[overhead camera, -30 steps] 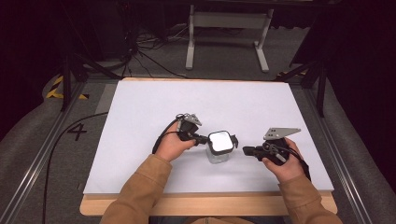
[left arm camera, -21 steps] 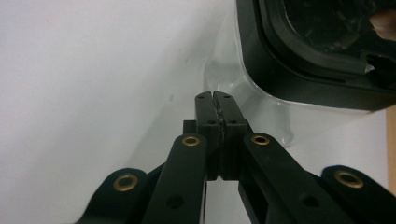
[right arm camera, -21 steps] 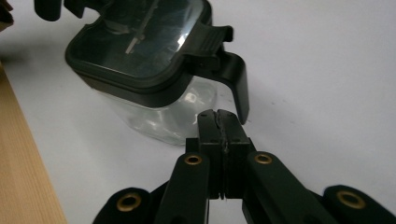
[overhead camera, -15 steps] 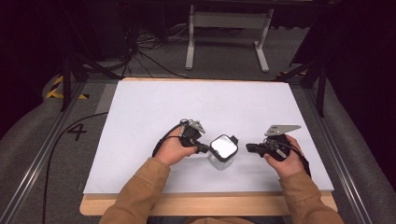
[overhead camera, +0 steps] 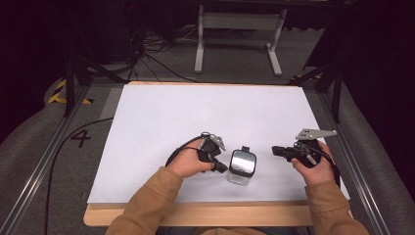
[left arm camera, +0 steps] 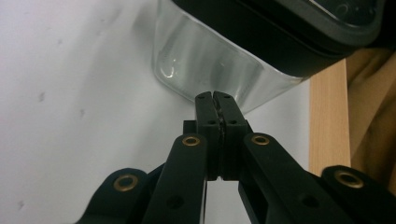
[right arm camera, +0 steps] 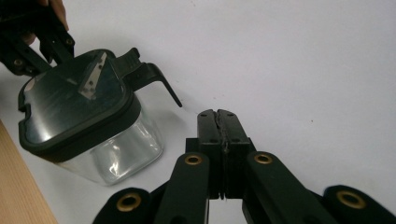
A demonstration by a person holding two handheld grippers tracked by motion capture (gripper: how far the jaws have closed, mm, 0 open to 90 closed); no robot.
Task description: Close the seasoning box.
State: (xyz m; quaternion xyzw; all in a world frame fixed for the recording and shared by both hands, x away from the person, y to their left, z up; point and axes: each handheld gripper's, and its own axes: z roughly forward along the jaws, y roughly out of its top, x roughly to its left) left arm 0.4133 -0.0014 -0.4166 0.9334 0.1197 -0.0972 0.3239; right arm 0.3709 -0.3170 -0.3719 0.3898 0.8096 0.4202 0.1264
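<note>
Jar [overhead camera: 242, 167] sits on the white table [overhead camera: 195, 112], near the front edge, between my two hands. It is clear glass with a dark lid [right arm camera: 70, 105], and a black clip [right arm camera: 147, 74] sticks out from the lid on the far side.

My left gripper [overhead camera: 218, 165] is just beside the jar on its left. Its jaws are pressed together with nothing in them. In the left gripper view the tips [left arm camera: 215, 99] are right up at the glass wall, and I cannot tell if they touch it.

My right gripper [overhead camera: 278, 151] is off to the right, apart from the jar. Its jaws are together too, and they hold nothing.

A second ago the jar was a bit farther left and my left gripper was right against it. Now the jar is more to the right and my right hand has pulled back a little. I think I have been nudging the jar along. No one told me the job, so I cannot say what comes next.
</note>
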